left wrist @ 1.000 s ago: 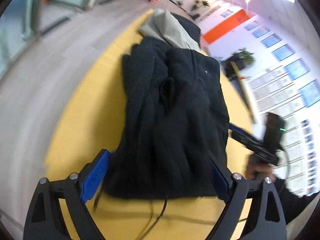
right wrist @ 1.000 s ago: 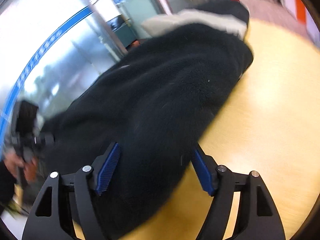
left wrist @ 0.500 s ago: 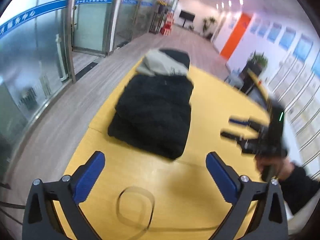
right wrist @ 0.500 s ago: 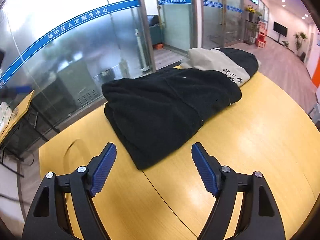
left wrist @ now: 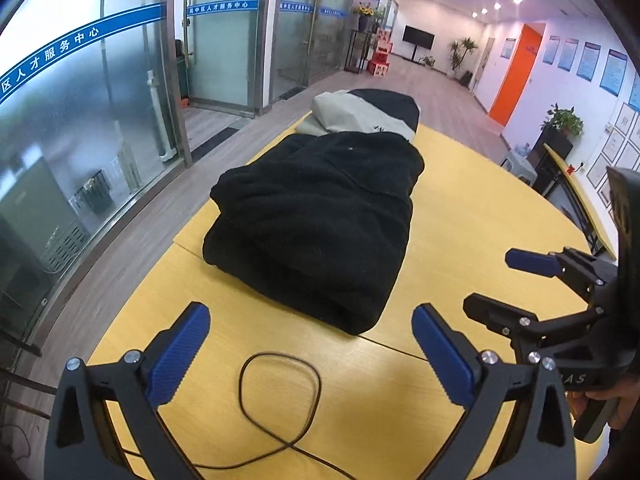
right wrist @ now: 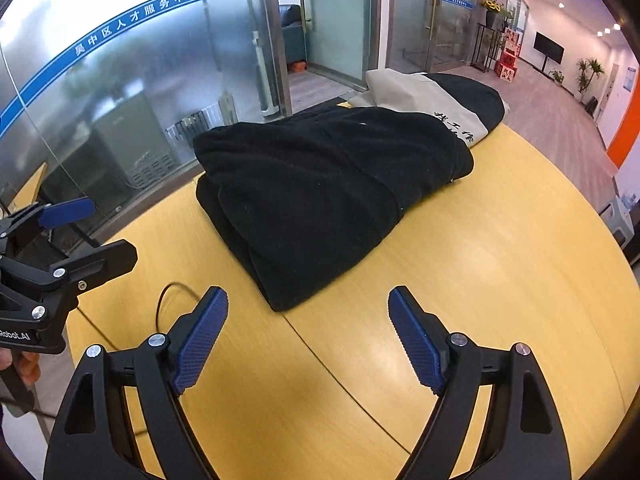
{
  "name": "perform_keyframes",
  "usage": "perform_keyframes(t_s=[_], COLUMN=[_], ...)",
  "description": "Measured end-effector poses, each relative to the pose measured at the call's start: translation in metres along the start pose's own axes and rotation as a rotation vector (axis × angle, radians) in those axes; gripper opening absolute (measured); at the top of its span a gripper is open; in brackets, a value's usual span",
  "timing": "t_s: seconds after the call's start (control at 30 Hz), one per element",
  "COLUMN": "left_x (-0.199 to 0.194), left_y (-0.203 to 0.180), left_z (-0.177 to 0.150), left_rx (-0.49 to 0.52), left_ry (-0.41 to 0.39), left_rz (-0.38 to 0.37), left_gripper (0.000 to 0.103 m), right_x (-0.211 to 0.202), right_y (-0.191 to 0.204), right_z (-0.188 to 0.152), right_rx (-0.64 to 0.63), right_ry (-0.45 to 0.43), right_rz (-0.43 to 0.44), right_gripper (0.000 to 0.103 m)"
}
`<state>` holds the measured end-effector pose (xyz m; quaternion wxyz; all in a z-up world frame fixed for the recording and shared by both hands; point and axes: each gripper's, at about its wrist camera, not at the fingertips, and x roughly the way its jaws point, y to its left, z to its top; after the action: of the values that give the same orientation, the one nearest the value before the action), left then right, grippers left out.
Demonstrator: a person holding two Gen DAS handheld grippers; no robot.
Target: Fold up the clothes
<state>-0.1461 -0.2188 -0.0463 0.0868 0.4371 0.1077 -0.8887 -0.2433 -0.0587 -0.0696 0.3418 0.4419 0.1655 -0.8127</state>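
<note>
Now I hold both grippers above the near part of the yellow table (left wrist: 472, 216), and neither of them touches anything. My left gripper (left wrist: 310, 354) has its two blue pads (left wrist: 178, 354) spread wide apart, with only bare table and a thin black cable (left wrist: 280, 396) between them. The cable makes a loop on the wood just in front of this gripper. My right gripper (right wrist: 308, 340) is spread wide in the same way, and its blue pads (right wrist: 416, 344) grip nothing; under them I see the seam where two table boards meet.

In the left wrist view the right gripper (left wrist: 516, 276) appears at the right edge, also with its fingers apart, and my hand is partly visible under it. In the right wrist view the left gripper (right wrist: 76, 228) shows at the left edge, fingers apart too.

The black fleece garment (left wrist: 316, 224) lies folded into a thick bundle on the table, ahead of both grippers and well apart from them. Its near edge reaches close to the table seam. Behind it, touching its far end, lies a second folded garment in beige and black (right wrist: 436, 100), with some black printed characters on the beige part. Past the table there is a glass wall (right wrist: 132, 92) with a blue stripe.
</note>
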Motion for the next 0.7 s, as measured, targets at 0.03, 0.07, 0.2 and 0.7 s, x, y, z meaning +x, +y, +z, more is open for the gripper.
perform_keyframes(t_s=[0.03, 0.07, 0.2, 0.7], left_x=[0.003, 0.005, 0.015, 0.048], left_y=[-0.001, -0.002, -0.007, -0.012], left_z=[0.001, 0.002, 0.008, 0.015], left_rx=[-0.002, -0.005, 0.009, 0.045], left_ry=[0.003, 0.007, 0.022, 0.063], left_rz=[0.012, 0.027, 0.055, 0.127], left_gripper=[0.103, 0.103, 0.103, 0.103], right_x=[0.000, 0.001, 0.007, 0.036], right_y=[0.000, -0.001, -0.004, -0.011], right_z=[-0.001, -0.002, 0.000, 0.001], right_rx=[-0.004, -0.007, 0.001, -0.009], right_ry=[0.004, 0.008, 0.022, 0.066], right_rz=[-0.006, -0.012, -0.022, -0.064], right_gripper=[0.083, 0.083, 0.084, 0.084])
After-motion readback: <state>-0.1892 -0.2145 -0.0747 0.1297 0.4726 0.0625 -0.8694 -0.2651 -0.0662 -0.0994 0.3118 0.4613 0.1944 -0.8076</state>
